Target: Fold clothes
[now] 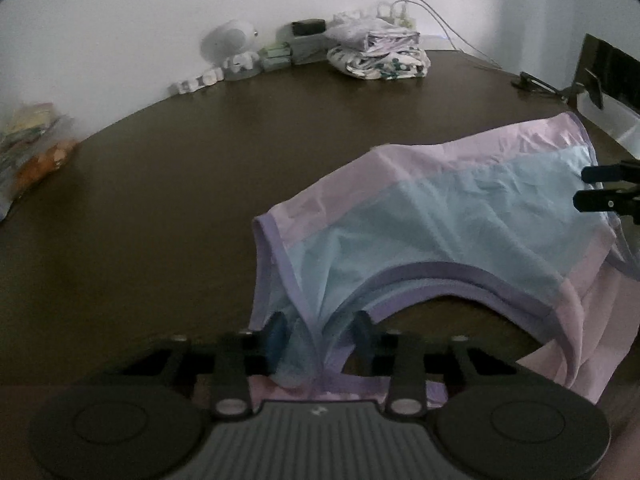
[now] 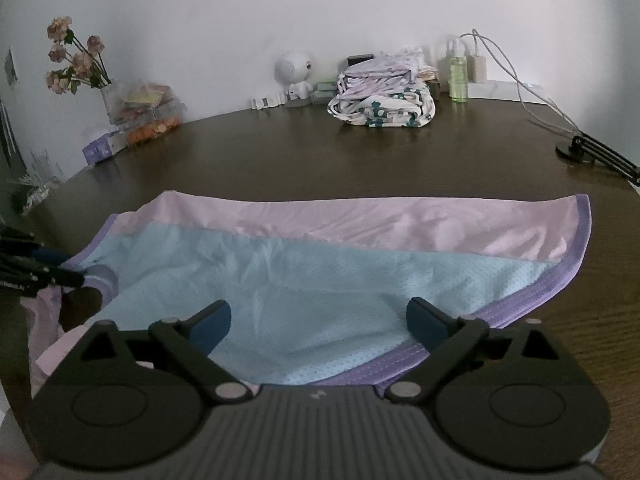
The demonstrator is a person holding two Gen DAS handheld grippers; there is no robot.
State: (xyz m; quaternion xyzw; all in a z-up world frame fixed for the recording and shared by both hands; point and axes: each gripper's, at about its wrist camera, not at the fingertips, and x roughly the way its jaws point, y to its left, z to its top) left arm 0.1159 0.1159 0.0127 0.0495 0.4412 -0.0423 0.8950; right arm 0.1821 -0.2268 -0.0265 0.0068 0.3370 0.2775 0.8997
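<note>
Left wrist view: garment (image 1: 440, 216) bunches between left gripper (image 1: 320, 330), contact unclear.

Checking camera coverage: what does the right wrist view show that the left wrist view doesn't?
Right wrist only: flowers at the far left, a green bottle, and the right gripper with its jaws open over the shirt. Left wrist only: the left gripper with its jaws holding the shirt's purple trim, and a dark stand at far right. Both: the shirt, the brown table, the stack of folded clothes, the white round gadget.
</note>
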